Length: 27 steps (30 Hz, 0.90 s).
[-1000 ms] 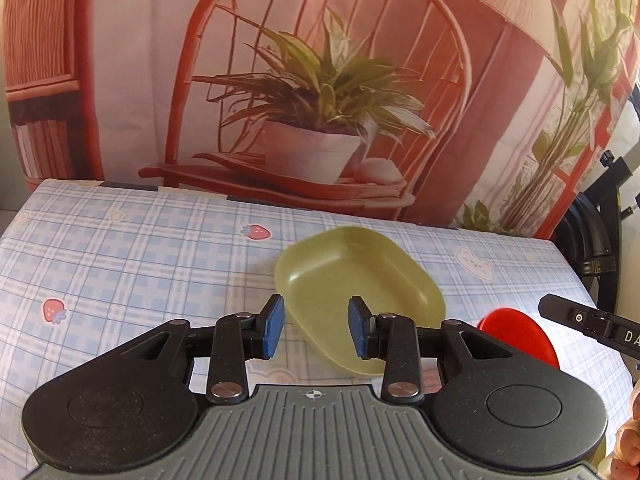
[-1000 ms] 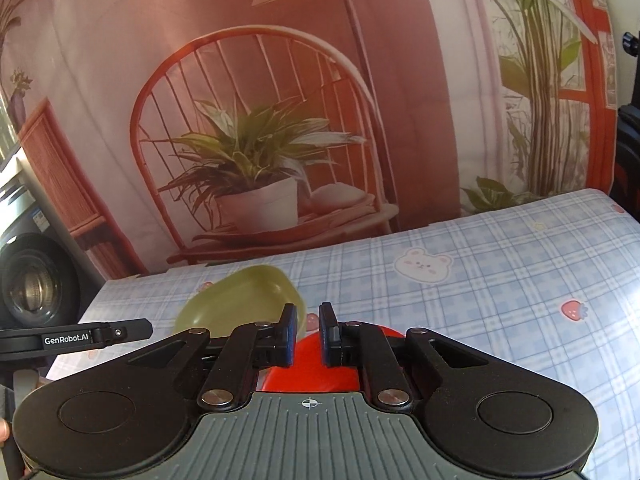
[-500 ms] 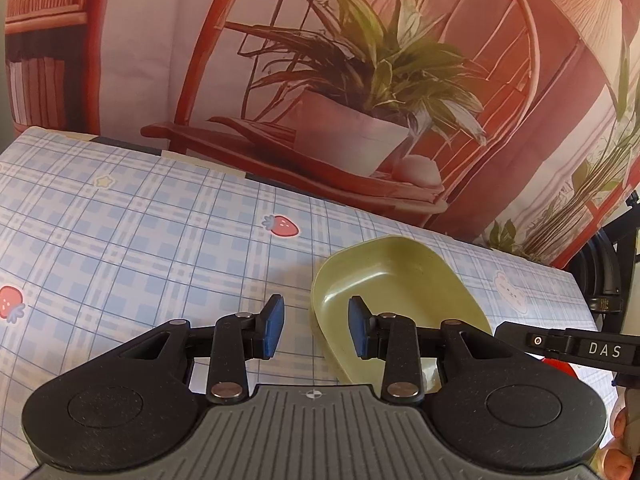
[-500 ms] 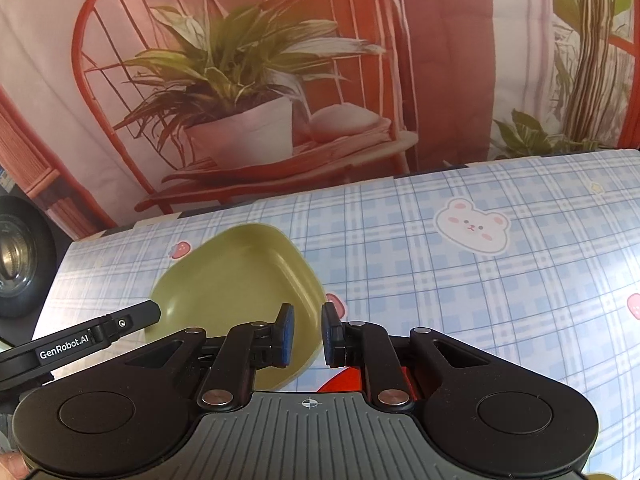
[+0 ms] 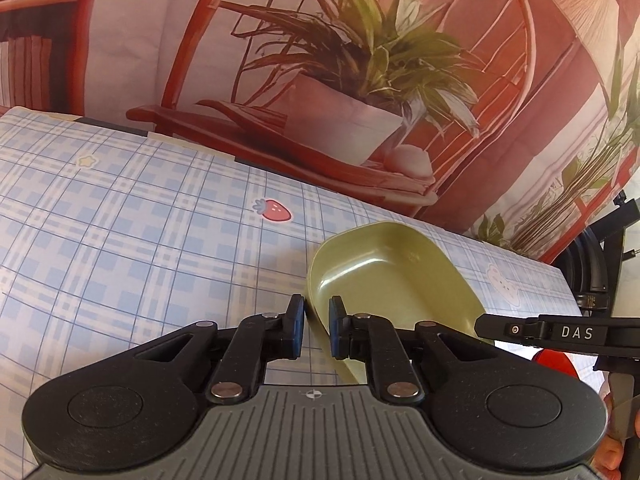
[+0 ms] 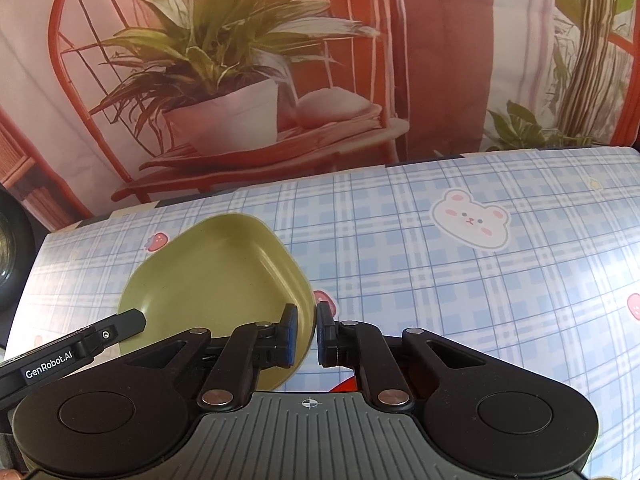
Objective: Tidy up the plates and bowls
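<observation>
An olive-green dish (image 5: 392, 276) lies on the blue plaid tablecloth; it also shows in the right wrist view (image 6: 216, 280). My left gripper (image 5: 316, 326) has closed on the dish's left rim, one finger on each side of the edge. My right gripper (image 6: 306, 334) is closed on the dish's right rim in the same way. A red plate (image 5: 554, 362) lies near the right gripper; only slivers of it show, including under the right gripper (image 6: 344, 385).
The tablecloth (image 6: 460, 292) bears strawberry and bear prints. A printed backdrop of a chair and potted plant (image 5: 360, 80) hangs behind the table's far edge. A black frame (image 5: 600, 248) stands past the table's right end.
Both grippers moved forward and down to the green dish. The left jaws narrowed from wide open onto its left rim; the right gripper now straddles its right rim, with the red plate mostly hidden beneath.
</observation>
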{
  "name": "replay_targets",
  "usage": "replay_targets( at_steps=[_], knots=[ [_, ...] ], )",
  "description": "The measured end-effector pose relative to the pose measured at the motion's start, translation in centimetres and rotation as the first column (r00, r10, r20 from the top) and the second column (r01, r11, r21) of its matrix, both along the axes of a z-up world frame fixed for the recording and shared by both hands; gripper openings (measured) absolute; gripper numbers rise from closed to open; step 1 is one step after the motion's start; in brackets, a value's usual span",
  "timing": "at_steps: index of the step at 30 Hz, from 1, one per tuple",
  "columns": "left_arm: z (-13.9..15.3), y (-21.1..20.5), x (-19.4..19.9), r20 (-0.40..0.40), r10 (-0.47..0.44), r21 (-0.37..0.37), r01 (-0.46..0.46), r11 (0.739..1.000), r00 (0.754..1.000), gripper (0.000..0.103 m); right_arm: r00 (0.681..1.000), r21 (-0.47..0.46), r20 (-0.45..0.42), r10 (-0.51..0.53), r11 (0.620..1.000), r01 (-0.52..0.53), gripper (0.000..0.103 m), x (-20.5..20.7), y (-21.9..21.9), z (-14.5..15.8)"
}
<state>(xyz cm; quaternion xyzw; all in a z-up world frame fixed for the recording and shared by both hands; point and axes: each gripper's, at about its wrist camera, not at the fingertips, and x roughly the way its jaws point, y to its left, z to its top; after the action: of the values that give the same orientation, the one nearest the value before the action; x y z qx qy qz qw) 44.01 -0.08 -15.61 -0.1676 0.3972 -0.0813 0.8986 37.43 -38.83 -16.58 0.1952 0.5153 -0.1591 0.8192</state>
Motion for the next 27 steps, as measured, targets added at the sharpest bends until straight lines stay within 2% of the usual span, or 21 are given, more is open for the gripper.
replay_targets(
  at_steps=[6,13,20,27],
  knots=[
    [1.8,0.6,-1.5,0.032,0.01,0.02,-0.01,1.0,0.999,0.013,0.998,0.013,0.061,0.011,1.0,-0.012,0.006,-0.8,1.1,1.8],
    [5.4,1.4,-5.5,0.092,0.015,0.056,-0.02,0.998,0.996,0.014,0.99,0.015,0.133,0.037,0.999,-0.039,0.006,-2.6,3.6,4.9],
    [8.4,1.9,-10.7,0.119,0.015,0.077,-0.024,0.997,0.993,0.014,0.977,0.028,0.209,0.041,0.998,-0.048,0.006,-6.5,5.9,7.8],
    [9.8,1.8,-16.3,0.133,0.016,0.075,-0.027,0.997,0.991,0.014,0.962,0.058,0.272,0.024,0.997,-0.042,0.006,-11.4,7.4,9.5]
  ],
)
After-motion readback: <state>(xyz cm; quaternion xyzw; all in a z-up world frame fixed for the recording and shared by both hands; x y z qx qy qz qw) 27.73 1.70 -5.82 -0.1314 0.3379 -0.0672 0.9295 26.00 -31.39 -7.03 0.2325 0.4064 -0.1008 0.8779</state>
